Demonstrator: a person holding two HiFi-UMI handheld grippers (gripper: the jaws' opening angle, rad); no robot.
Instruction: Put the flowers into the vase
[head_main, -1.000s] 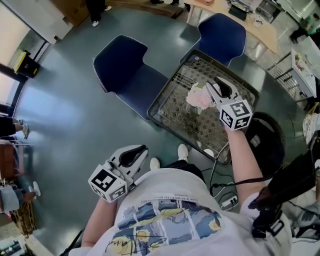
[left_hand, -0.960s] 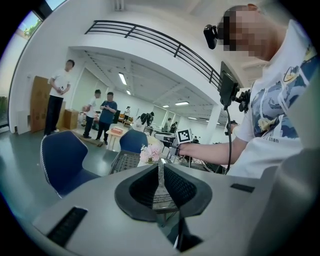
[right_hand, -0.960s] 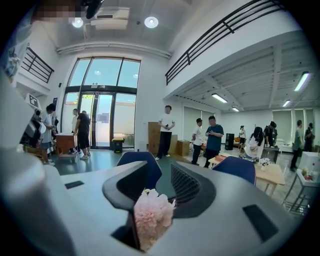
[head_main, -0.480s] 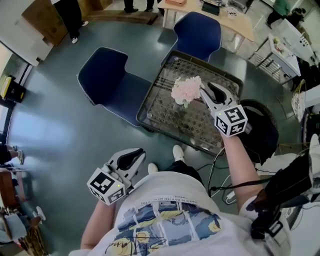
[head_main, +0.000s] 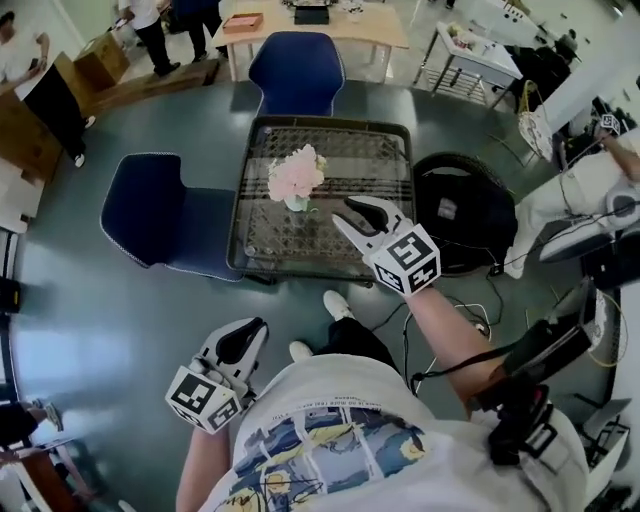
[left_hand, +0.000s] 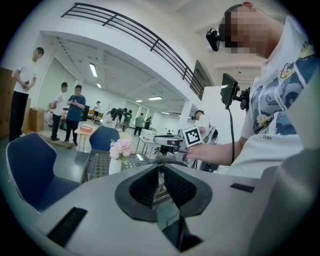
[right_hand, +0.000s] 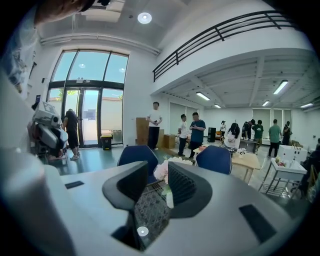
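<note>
A bunch of pink flowers (head_main: 296, 172) stands upright in a small white vase (head_main: 297, 203) on the low glass-topped table (head_main: 385, 150). My right gripper (head_main: 348, 214) hovers over the table's near right part, a short way from the vase, open with nothing between its pads. Through its jaws I see the flowers (right_hand: 161, 171) and the vase (right_hand: 170, 199) further off. My left gripper (head_main: 252, 332) hangs low by my left side, away from the table, its pads meeting. The left gripper view shows the flowers (left_hand: 120, 148) and the right gripper (left_hand: 167, 142) beyond its closed jaws.
One blue chair (head_main: 160, 210) stands left of the table and another (head_main: 295, 70) behind it. A black round seat (head_main: 465, 210) is at the table's right. Cables (head_main: 470, 320) lie on the floor. A wooden desk (head_main: 320, 22) and standing people are at the back.
My right gripper has drawn back from the flowers toward me, leaving them in the vase. The head view has swung round. The left gripper has shifted slightly.
</note>
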